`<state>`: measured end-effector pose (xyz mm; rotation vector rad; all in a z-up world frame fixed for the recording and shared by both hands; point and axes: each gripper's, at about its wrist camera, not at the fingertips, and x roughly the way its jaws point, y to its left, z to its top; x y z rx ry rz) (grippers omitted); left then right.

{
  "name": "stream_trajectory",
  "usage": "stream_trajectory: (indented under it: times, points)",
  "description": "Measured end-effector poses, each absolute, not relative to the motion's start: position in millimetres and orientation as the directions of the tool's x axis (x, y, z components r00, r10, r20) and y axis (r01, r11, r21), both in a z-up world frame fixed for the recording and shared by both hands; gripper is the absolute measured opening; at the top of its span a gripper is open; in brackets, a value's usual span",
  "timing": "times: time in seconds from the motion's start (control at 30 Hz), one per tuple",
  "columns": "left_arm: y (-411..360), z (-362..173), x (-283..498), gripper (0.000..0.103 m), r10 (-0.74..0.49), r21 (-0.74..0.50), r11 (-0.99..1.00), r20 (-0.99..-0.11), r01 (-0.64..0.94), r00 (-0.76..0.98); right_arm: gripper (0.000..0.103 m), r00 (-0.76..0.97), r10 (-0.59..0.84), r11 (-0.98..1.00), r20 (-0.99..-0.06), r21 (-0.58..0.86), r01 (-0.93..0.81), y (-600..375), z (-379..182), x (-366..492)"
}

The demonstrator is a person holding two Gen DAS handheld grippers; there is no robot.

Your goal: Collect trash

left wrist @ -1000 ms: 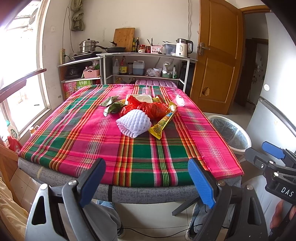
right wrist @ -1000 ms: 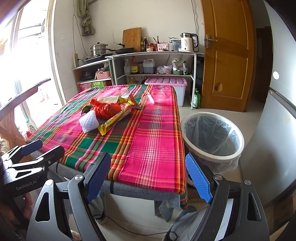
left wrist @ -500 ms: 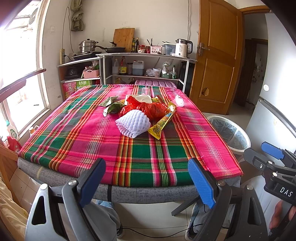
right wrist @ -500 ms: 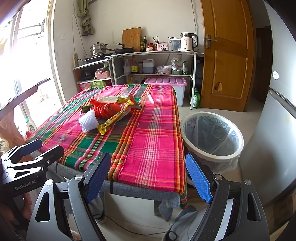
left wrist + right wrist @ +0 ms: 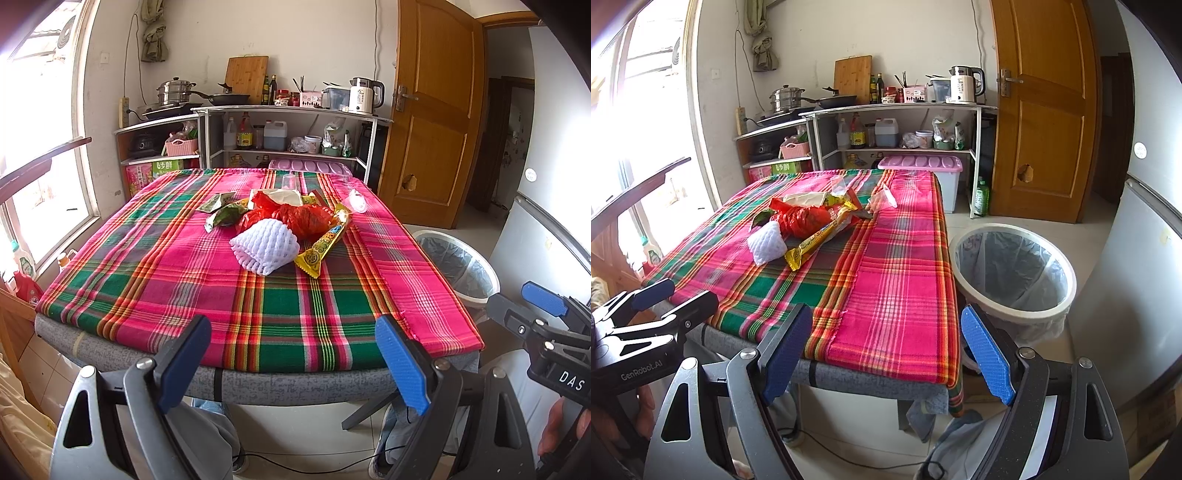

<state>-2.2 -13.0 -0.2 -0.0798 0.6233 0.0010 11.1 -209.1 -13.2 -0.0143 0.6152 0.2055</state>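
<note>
Two grippers, both held short of the near table edge with jaws spread wide and nothing between them: left gripper (image 5: pixel 291 363), blue pads apart at 6 o'clock of its view; right gripper (image 5: pixel 886 350), likewise at 6 o'clock of its own. One table (image 5: pixel 147 280) under a pink, green and red plaid cloth. One heap of trash at the table's middle, toward 12 o'clock from the left gripper: white foam fruit net (image 5: pixel 266 248) nearest; long yellow snack wrapper (image 5: pixel 325 247) just beside it at 3 o'clock; crumpled red plastic bag (image 5: pixel 303 218) touching both from behind; green wrappers (image 5: pixel 221 214) at 10 o'clock of the net; clear plastic scrap (image 5: pixel 356 201) at the heap's far right. One round white bin (image 5: pixel 1012 273) with a grey liner, on the floor just beside the table's right edge, at 2 o'clock from the right gripper.
</note>
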Motion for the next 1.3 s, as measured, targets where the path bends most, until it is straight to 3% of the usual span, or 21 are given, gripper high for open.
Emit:
stream_trajectory:
  times: [0.93,1.3]
  points:
    - [-8.3,-1.7,6.2,0.092,-0.027,-0.080,0.996,-0.590,-0.025,0.807,0.083,0.785,0.197,0.977,-0.588,0.048,-0.209,-204.0,-16.4,20.9]
    - [22.6,0.3,46.6,0.091,-0.035,-0.143,0.988,-0.579,-0.058,0.815,0.083,0.766,0.223,0.971,-0.603,0.065,-0.232,-191.3,-17.4,58.5]
